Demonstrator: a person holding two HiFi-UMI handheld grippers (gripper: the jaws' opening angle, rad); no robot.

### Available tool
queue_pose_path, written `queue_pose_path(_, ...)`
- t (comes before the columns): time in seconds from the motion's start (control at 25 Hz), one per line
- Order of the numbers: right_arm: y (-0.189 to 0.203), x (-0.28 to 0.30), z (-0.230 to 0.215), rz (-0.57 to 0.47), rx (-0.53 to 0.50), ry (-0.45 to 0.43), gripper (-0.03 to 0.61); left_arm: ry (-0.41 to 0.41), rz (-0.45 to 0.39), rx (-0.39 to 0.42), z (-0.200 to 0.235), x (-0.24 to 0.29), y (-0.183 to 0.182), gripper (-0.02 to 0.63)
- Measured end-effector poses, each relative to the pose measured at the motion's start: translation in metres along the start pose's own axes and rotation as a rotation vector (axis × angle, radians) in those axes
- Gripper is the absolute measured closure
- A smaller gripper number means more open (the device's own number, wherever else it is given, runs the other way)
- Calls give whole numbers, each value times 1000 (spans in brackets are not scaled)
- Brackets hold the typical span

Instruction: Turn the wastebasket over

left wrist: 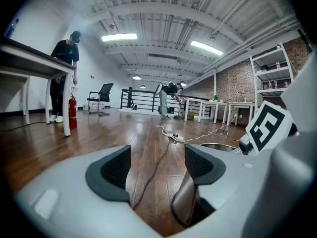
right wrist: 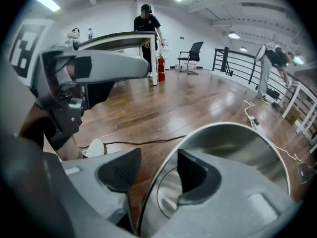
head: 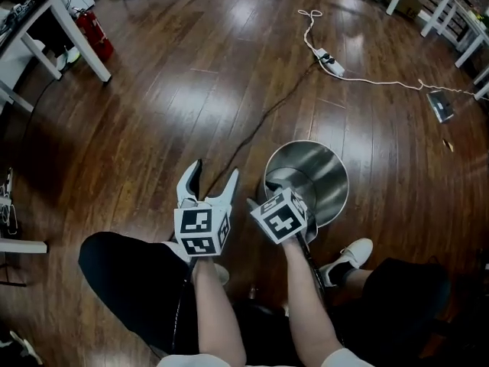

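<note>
Straddling the bin (head: pixel 317 170) rim up close with the right claw (right wrist: pixel 157 170): spread, one jaw inside, one outside, nothing pinched yet. Standing mouth-up on the floor (head: pixel 191 75), just ahead of the right shoe (head: pixel 348 258). Beside it, hovering with the left claw (head: pixel 214 176), released and empty, above the cable (head: pixel 260 121). Could slip off that shiny wall if clamped too lightly mid-flip; could also clatter, roll away, or snag the cable when tipped.
</note>
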State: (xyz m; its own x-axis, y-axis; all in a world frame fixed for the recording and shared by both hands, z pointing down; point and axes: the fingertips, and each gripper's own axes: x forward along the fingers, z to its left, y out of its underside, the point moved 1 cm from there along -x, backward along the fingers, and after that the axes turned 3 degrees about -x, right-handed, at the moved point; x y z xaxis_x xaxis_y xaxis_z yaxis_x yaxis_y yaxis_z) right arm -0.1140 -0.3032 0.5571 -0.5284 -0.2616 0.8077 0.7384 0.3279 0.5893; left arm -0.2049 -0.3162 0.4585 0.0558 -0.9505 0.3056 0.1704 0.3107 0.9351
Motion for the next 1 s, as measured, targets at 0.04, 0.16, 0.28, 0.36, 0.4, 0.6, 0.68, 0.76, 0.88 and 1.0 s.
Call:
queue_pose_path(0.04, -1, 2, -2, 13, 5, 18, 383, -10, -1, -4, 4, -2, -1, 247)
queue_pose_path(0.16, 0, 0, -8, 36, 30, 61, 483, -37, -4, -4, 12, -8, -4, 267)
queue_pose_path(0.28, 1, -11, -13, 4, 100, 65, 510, -45, -21, -14, 15, -13, -9, 276)
queue_pose_path(0.36, -1, -21, -18, -35, 123, 42, 520, -48, -34, -30, 18, -15, -12, 276)
queue_pose_path(0.4, -4, -27, -19, -59, 130, 26, 520, -51, -39, -36, 19, -16, -14, 276)
queue_pose_path(0.6, -29, -67, -34, -261, 240, -49, 520, -53, -58, -70, 22, -17, -19, 284)
queue_pose_path(0.68, -37, -83, -42, -387, 308, -91, 520, -50, -60, -97, 23, -18, -19, 296)
queue_pose_path(0.76, -42, -94, -51, -539, 404, -145, 518, -55, -59, -112, 25, -19, -20, 296)
queue_pose_path(0.88, -36, -93, -61, -711, 546, -241, 523, -64, -48, -110, 28, -20, -19, 298)
queue_pose_path(1.0, -24, -92, -64, -778, 558, -299, 522, -60, -31, -106, 29, -19, -14, 298)
